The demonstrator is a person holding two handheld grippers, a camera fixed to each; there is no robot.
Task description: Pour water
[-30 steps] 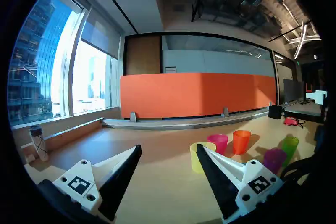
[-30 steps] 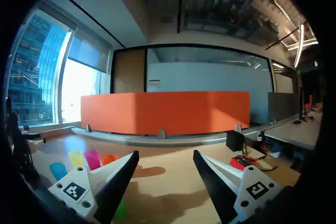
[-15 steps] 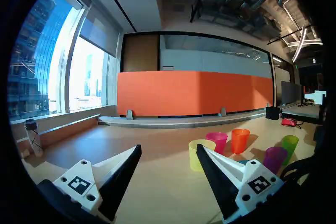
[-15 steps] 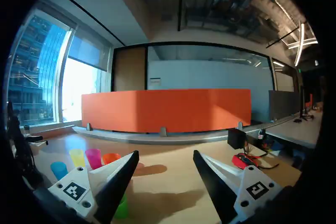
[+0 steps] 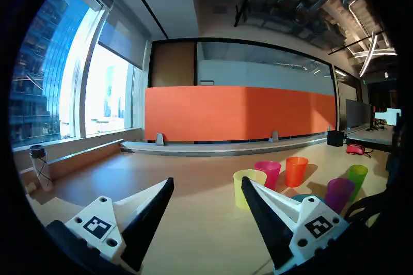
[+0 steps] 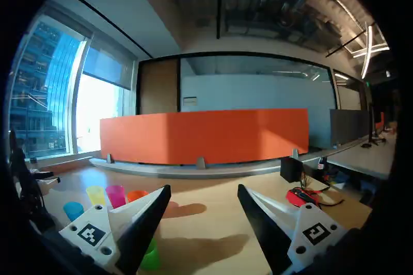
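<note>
Left gripper (image 5: 206,179): held level above the table, its white, black-edged fingers spread apart with nothing between them.
Right gripper (image 6: 204,187): level too, fingers parted and empty.
Surface: pale wooden table (image 5: 196,228), backed by a long orange partition (image 5: 237,115); tall windows (image 5: 46,79) stand at the left.
Cups, left gripper view: yellow plastic cup (image 5: 247,188) just past the right-hand finger, then pink plastic cup (image 5: 267,172), orange plastic cup (image 5: 296,170), green plastic cup (image 5: 357,176) and purple plastic cup (image 5: 338,194), all upright.
Right gripper view: blue plastic cup (image 6: 74,210) at lower left, red device with cables (image 6: 304,196) at right.
</note>
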